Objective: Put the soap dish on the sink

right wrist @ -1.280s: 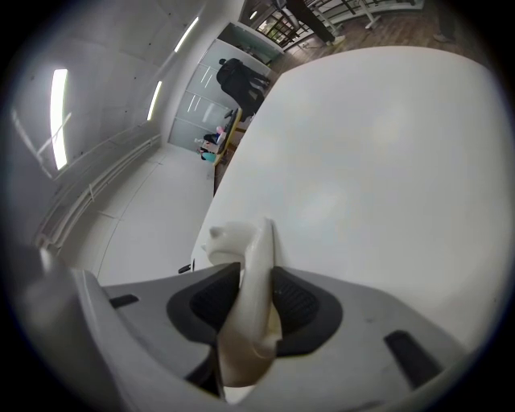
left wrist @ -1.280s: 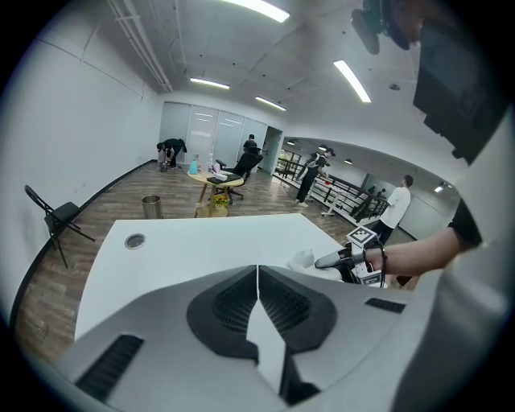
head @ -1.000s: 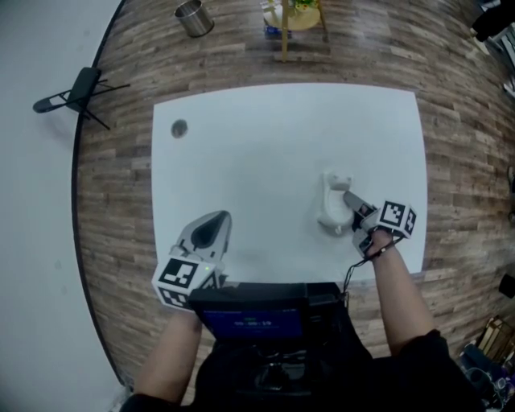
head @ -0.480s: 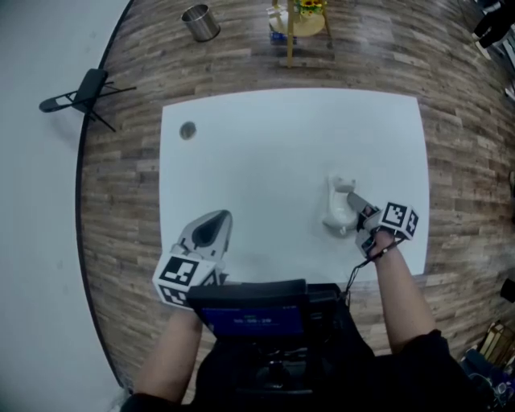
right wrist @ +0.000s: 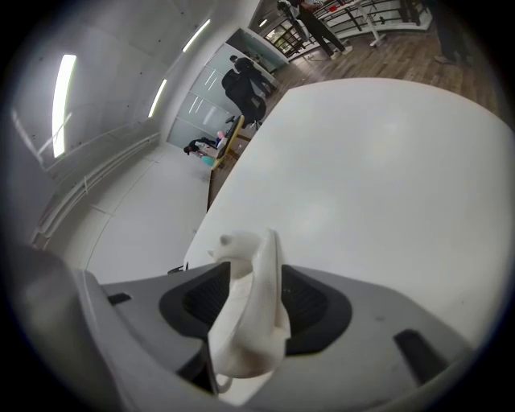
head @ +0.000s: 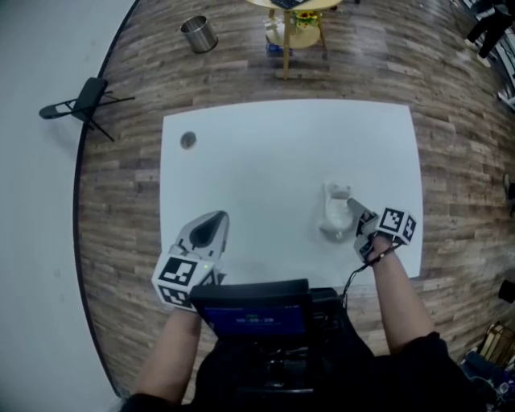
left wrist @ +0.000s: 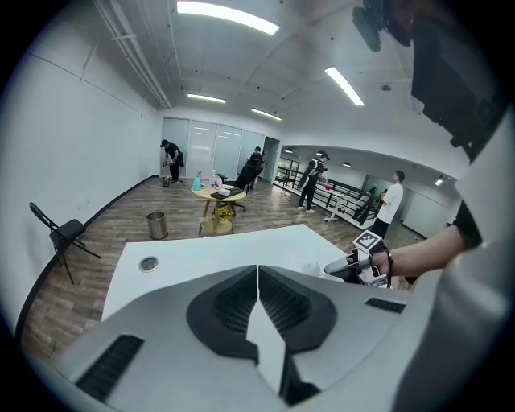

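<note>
The white soap dish (head: 332, 216) rests on the white table (head: 273, 153), right of the middle. My right gripper (head: 355, 216) reaches it from the near right. In the right gripper view the soap dish (right wrist: 245, 322) stands on edge between the jaws with a thin gap at each pad. The right gripper (right wrist: 251, 278) is open, and its jaws have just been opening around the dish. My left gripper (head: 211, 230) hovers over the table's near left. Its jaws meet tip to tip in the left gripper view (left wrist: 257, 269), with nothing held.
A small round grey drain-like disc (head: 187, 140) sits at the table's far left corner. On the wood floor beyond are a metal bin (head: 198, 34), a wooden stand (head: 294, 24) and a black folding chair (head: 84, 100). Several people (left wrist: 310, 183) stand far off.
The right gripper's jaws have spread off the soap dish, which stays put on the table. The left gripper has barely shifted. The head view has tilted a little.
</note>
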Tool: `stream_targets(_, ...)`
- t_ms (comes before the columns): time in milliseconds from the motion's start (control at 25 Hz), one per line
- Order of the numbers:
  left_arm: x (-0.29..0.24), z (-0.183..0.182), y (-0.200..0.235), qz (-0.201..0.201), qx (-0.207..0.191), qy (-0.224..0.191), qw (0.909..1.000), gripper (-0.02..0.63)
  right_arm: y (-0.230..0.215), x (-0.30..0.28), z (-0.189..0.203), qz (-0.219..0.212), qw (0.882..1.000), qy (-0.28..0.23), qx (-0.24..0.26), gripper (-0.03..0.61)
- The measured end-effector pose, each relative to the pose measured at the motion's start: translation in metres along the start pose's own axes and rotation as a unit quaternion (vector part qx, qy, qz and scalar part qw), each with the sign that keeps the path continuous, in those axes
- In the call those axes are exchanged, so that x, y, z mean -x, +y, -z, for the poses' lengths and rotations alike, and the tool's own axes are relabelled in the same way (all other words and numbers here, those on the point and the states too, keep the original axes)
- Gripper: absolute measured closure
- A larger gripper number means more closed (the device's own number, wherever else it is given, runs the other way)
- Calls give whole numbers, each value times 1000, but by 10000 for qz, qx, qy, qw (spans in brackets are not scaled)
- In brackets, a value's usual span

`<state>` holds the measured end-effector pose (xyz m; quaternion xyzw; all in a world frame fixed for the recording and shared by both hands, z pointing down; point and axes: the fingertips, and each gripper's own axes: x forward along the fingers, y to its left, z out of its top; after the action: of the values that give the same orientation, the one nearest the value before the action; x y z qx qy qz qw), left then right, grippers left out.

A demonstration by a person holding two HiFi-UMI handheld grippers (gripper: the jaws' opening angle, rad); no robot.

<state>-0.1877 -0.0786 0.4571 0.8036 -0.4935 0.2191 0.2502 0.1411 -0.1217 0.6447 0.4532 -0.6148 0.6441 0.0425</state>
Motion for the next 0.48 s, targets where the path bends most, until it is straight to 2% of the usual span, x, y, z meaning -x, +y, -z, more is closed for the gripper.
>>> stream_targets(480, 6, -11, -1, 64, -81, -309, 9995, 604, 24, 25, 6, -250, 9995, -138, 114, 364)
